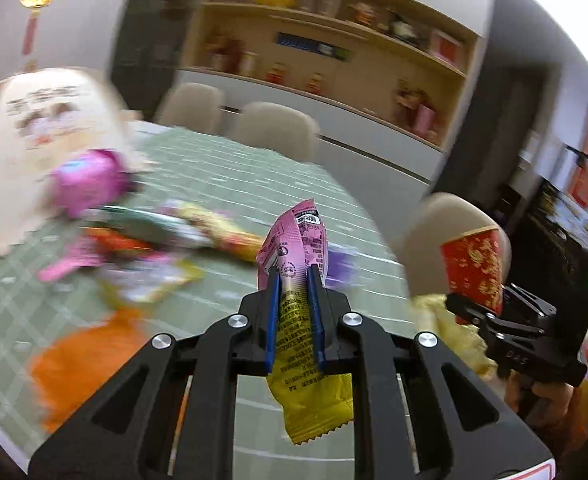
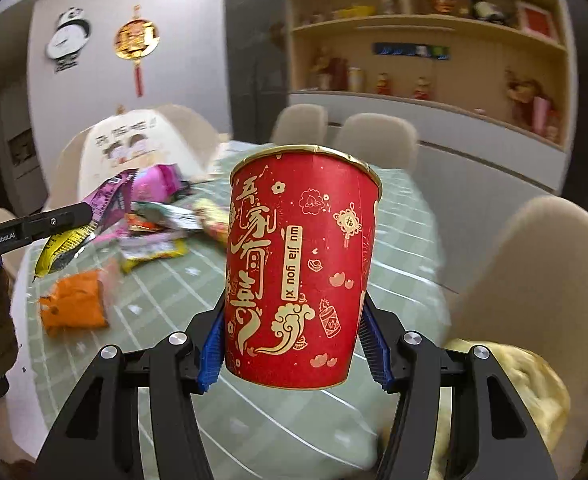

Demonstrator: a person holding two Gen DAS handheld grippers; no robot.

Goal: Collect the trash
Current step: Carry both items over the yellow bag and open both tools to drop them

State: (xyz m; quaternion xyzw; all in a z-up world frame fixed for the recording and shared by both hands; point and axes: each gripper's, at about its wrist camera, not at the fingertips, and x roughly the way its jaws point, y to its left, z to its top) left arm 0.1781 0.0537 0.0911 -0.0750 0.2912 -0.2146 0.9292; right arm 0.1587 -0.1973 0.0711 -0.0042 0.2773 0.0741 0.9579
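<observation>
This is a dining room with wooden shelves [image 2: 425, 40] on the back wall and pale chairs [image 2: 377, 140] around a surface [image 2: 397, 240] covered by a green checked cloth.

The left gripper [image 1: 294, 280] has its fingers [image 1: 272, 300] clenched tight on a pink and yellow wrapper [image 1: 297, 320]. The wrapper sticks up past the fingertips and hangs down behind them, and it is held up in the air above the near edge of the surface.

The right gripper [image 2: 294, 344] has its fingers [image 2: 212, 352] wide apart, but they are pressing on both sides of a red paper cup [image 2: 299, 268]. The cup is upright and off the surface.

So two pieces of trash are picked up. Neither one is put away yet. No bin shows in either view, so I cannot tell where they will go.

A lot is still left, I think. A pile of wrappers [image 2: 158, 224] lies near the middle of the surface, toward its left edge. An orange packet [image 2: 78, 304] lies closer to the near left edge. A big cream bag with a cartoon on it [image 2: 130, 148] stands near the far left corner. Something yellow and crumpled [image 2: 533, 384] sits off the right edge, low down. The job looks just started.
</observation>
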